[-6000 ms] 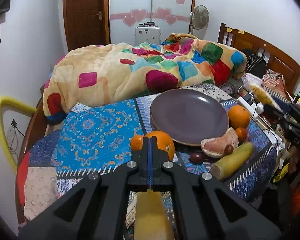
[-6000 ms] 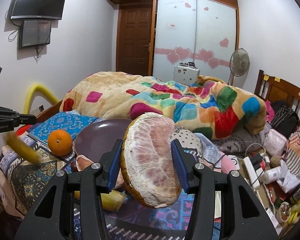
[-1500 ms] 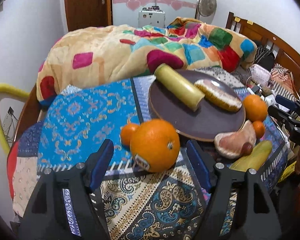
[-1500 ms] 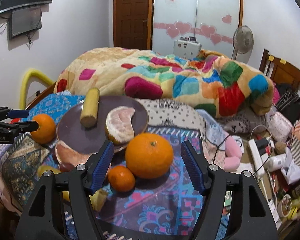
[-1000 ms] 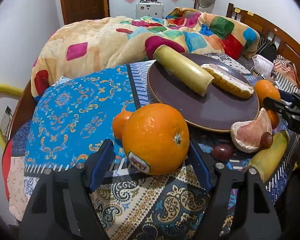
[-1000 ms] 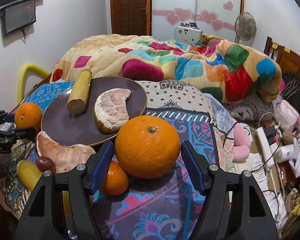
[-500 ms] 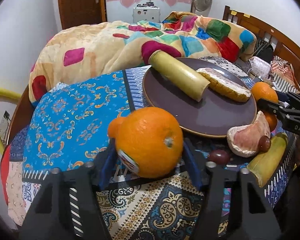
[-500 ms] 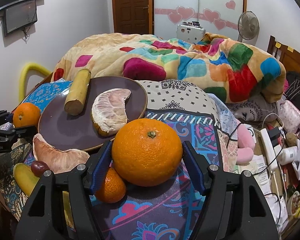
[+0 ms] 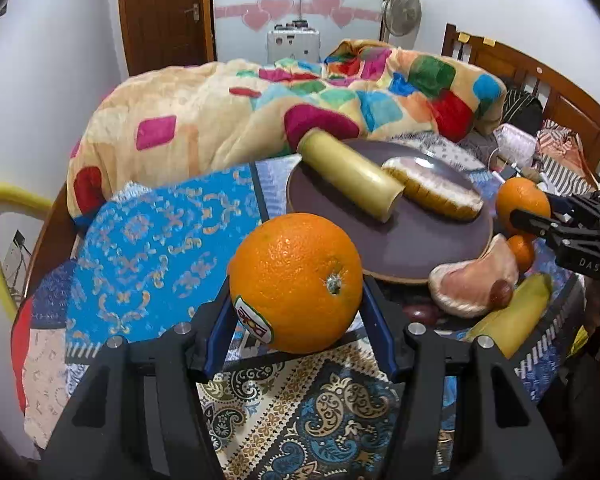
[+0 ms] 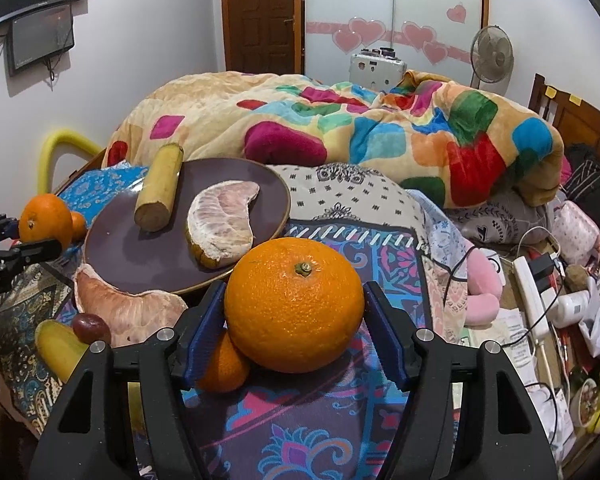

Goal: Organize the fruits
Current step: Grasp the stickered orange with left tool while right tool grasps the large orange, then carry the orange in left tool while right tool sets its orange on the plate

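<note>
Orange fruit clamped in each gripper, beside the plate.

Four oranges show: the left gripper point(image 9: 296, 308) grips a stickered orange point(image 9: 296, 280), the right gripper point(image 10: 294, 328) grips a second orange point(image 10: 294, 304), each between its blue pads; two small ones lie nearby. Plate point(image 10: 112, 252) carries one cane piece point(image 10: 158, 186) and one pomelo segment point(image 10: 224, 220); another segment lies near it.

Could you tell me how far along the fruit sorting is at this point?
Done: a sugarcane piece and pomelo wedge lie on the plate. In hand: each gripper holds a large orange. Left: another pomelo wedge, small oranges, grape, cane piece.
</note>
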`<state>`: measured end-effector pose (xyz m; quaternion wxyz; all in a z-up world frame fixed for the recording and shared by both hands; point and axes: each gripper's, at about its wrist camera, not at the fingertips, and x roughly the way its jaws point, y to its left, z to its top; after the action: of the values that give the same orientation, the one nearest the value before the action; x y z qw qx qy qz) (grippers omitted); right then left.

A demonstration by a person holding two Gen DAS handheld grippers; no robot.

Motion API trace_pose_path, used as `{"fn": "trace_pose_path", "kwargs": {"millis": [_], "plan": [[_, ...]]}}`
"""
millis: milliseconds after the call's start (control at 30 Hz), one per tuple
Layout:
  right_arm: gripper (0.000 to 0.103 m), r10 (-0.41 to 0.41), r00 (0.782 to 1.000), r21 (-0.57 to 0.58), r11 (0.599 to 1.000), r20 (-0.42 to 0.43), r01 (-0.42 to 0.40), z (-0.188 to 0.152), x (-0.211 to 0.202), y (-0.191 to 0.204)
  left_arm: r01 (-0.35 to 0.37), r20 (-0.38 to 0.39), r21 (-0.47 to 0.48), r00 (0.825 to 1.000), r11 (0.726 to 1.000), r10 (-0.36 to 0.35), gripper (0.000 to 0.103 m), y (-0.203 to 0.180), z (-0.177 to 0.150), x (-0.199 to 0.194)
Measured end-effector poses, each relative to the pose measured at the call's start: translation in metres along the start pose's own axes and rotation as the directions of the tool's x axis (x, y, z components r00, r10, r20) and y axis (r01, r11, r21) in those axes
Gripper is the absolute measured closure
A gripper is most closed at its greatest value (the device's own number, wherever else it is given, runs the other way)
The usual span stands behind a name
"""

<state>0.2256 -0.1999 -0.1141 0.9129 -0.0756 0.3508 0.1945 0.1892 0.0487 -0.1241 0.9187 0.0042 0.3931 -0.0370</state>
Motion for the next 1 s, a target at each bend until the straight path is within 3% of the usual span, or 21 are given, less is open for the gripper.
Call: {"fn": "trace_pose_path", "kwargs": {"millis": [467, 1000], "plan": [[0.038, 0.012, 0.992, -0.017, 1.000, 0.124, -0.010, 0.035, -0.028, 0.009, 0.010, 0.064, 0.030, 0.998, 1.000, -0.011, 0.045, -0.009, 0.041, -0.006], [0.038, 0.043, 0.993, -0.081, 0.996, 0.110, -0.034, 0.073, 0.023, 0.034, 0.036, 0.025, 0.002, 0.999, 0.999, -0.036, 0.045, -0.005, 0.067, 0.040]]}}
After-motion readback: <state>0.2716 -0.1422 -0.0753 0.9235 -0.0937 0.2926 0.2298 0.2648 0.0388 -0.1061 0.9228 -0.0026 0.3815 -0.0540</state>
